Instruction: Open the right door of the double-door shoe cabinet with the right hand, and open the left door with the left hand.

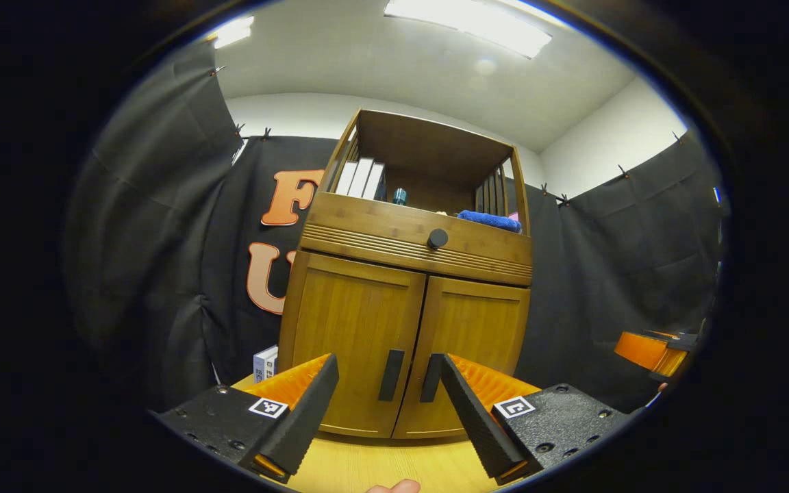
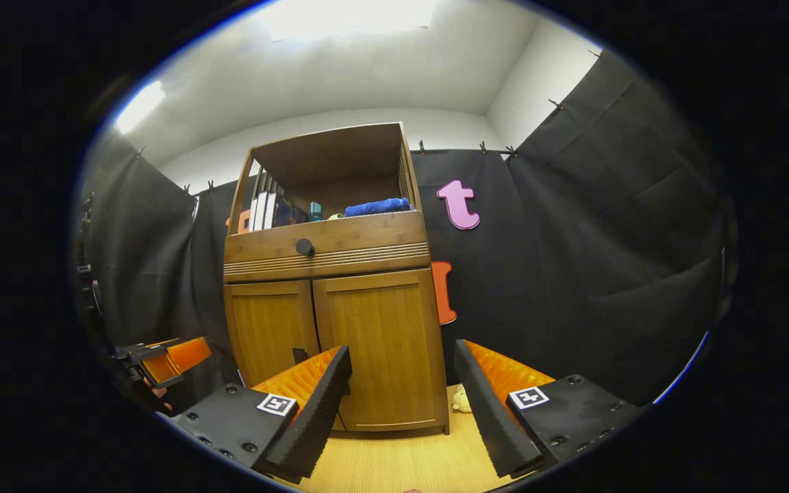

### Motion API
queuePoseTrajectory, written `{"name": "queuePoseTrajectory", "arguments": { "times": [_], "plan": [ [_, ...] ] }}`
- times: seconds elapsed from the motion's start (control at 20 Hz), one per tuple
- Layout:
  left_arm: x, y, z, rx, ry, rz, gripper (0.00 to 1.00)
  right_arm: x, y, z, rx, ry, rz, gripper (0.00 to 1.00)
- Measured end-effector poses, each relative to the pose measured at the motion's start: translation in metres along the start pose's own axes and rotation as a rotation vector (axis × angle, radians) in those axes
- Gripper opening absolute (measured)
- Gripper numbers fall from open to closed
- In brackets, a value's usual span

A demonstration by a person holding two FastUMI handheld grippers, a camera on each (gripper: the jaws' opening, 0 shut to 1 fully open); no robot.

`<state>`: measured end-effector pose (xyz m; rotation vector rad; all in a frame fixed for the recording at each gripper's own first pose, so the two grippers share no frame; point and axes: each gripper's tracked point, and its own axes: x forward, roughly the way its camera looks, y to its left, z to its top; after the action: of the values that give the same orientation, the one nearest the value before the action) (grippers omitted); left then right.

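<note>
Both doors of the shoe cabinet [image 1: 408, 301] are closed — nothing done yet. Left gripper [image 1: 387, 404] and right gripper [image 2: 401, 404] spread wide, empty — handles [image 1: 392, 374] ahead.

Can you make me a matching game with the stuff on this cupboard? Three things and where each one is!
Things:
1. blue towel
2. round knob
3. books

Places:
A. standing at the left of the open shelf
B. on the drawer front
C. lying at the right of the open shelf

Pairs: 1-C, 2-B, 3-A
</note>
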<state>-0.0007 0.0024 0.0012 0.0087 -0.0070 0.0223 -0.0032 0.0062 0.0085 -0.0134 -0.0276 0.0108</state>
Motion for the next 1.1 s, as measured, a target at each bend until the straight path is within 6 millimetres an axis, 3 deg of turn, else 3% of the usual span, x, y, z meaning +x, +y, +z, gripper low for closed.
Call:
{"name": "queuePoseTrajectory", "arguments": {
  "times": [0.05,0.1,0.15,0.25,0.3,0.4,0.7,0.75,0.8,1.1],
  "plan": [
    [0.000,0.000,0.001,0.003,-0.001,0.002,0.95,0.000,0.001,0.000,0.000,0.001,0.004,0.97],
    [0.000,0.000,0.000,0.006,-0.002,0.005,0.91,0.002,0.002,0.000,-0.003,0.001,0.008,0.97],
    [0.000,0.001,0.000,0.007,-0.002,0.006,0.91,0.004,0.003,0.001,-0.007,-0.001,0.012,0.89],
    [0.000,0.002,0.000,0.009,-0.003,0.014,0.92,0.014,0.008,0.004,-0.014,-0.013,0.030,0.89],
    [0.000,0.002,0.001,0.011,-0.007,0.021,0.92,0.021,0.012,0.005,-0.017,-0.018,0.046,0.97],
    [0.001,0.003,0.000,0.009,-0.011,0.029,0.92,0.035,0.022,0.008,-0.026,-0.029,0.077,0.97],
    [0.005,0.010,-0.004,0.026,-0.005,0.075,0.94,0.091,0.068,0.020,-0.056,-0.101,0.182,0.97],
    [0.005,0.011,-0.003,0.031,-0.008,0.090,0.94,0.102,0.079,0.019,-0.050,-0.110,0.206,0.93],
    [0.006,0.012,-0.003,0.036,-0.011,0.105,0.94,0.113,0.090,0.014,-0.046,-0.113,0.230,0.97],
    [0.005,0.019,-0.002,0.030,-0.027,0.177,0.91,0.194,0.142,-0.038,-0.079,-0.089,0.268,0.97]
  ]
}}
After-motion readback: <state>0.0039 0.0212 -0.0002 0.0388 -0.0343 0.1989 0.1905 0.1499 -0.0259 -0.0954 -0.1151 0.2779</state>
